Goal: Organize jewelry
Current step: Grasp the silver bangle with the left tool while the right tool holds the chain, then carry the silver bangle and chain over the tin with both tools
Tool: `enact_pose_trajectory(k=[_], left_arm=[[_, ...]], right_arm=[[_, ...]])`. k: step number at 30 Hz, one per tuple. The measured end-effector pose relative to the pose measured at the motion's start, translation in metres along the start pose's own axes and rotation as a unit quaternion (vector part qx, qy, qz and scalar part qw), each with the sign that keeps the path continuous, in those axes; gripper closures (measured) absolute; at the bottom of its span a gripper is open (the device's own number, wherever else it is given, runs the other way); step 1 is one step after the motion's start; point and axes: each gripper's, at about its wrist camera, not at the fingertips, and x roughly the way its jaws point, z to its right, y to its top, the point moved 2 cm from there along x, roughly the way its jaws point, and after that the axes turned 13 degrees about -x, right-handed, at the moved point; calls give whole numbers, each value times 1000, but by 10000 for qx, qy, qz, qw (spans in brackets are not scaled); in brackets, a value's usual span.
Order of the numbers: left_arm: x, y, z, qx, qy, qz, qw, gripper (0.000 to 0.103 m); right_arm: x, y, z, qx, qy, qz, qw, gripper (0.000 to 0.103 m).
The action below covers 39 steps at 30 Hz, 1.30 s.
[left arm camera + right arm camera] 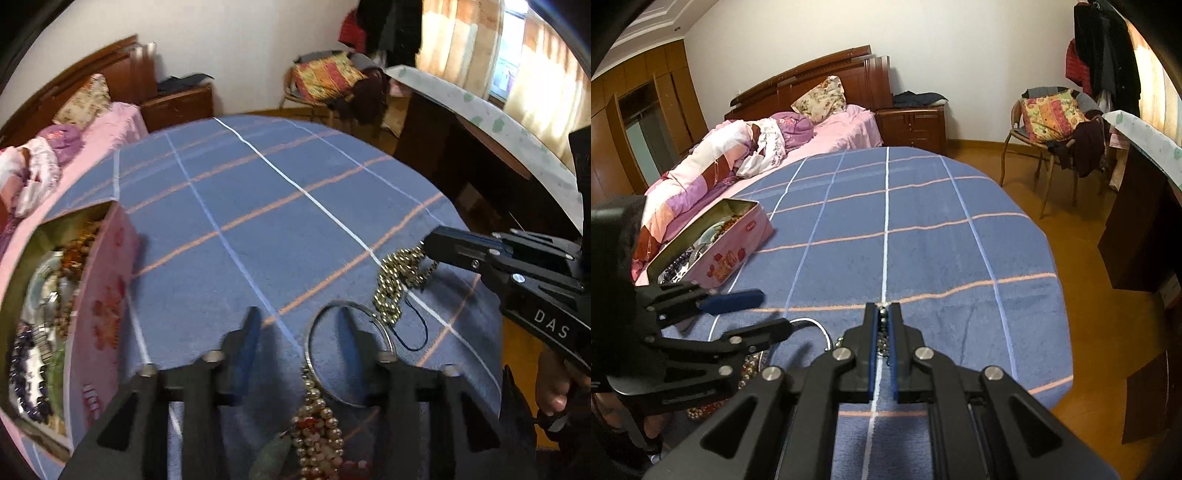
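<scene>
In the right wrist view the right hand-held gripper (882, 314) sits at lower centre, its blue pads clamped on a gold bead chain (882, 319). In the left wrist view the same chain (397, 280) trails from it at mid right down onto the bench (258, 206). The left hand-held gripper (299, 325), bottom centre, stands partly apart, gripping nothing; its right finger pokes through a silver bangle (314, 354) lying on the blue checked cloth, with a pearl bead bundle (317, 424) just below. At far left an open pink tin (107, 295) holds mixed beads.
</scene>
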Motion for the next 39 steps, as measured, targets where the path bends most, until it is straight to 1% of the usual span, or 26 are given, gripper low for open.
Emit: enact_pose_trajectory(k=[1,2,3,4,8,9,13,17,29,39], left_arm=[[5,-1,1,39,-145,-167,9997,85],[8,-1,1,60,-184,-240,9995,97],[9,0,-1,78,-262,-277,9992,100],[8,1,-3,40,-268,-264,9993,100],[-13,11,-12,-90,-286,65,9995,100],[-23,14,-13,-81,-258,205,9994,100],[-47,22,-17,-145,-184,553,9982,100],[-64,27,-26,-247,-81,821,9963,100],[-85,34,-47,-561,138,1185,9913,100],[-105,38,-65,-678,282,1417,9872,100]], right_arm=[[1,-1,-1,-14,16,-10,10000,95],[2,0,-2,-24,19,-15,10000,95],[2,1,-3,-46,31,-14,10000,95],[2,1,-4,-60,47,-6,10000,95],[-2,3,-5,-71,64,74,9999,95],[-4,5,-5,-71,76,100,9999,95],[-9,9,-10,-98,98,184,9997,95],[-16,16,-13,-153,111,283,9994,95],[-30,40,-26,-297,169,543,9979,96],[-34,60,-38,-541,182,685,9960,95]])
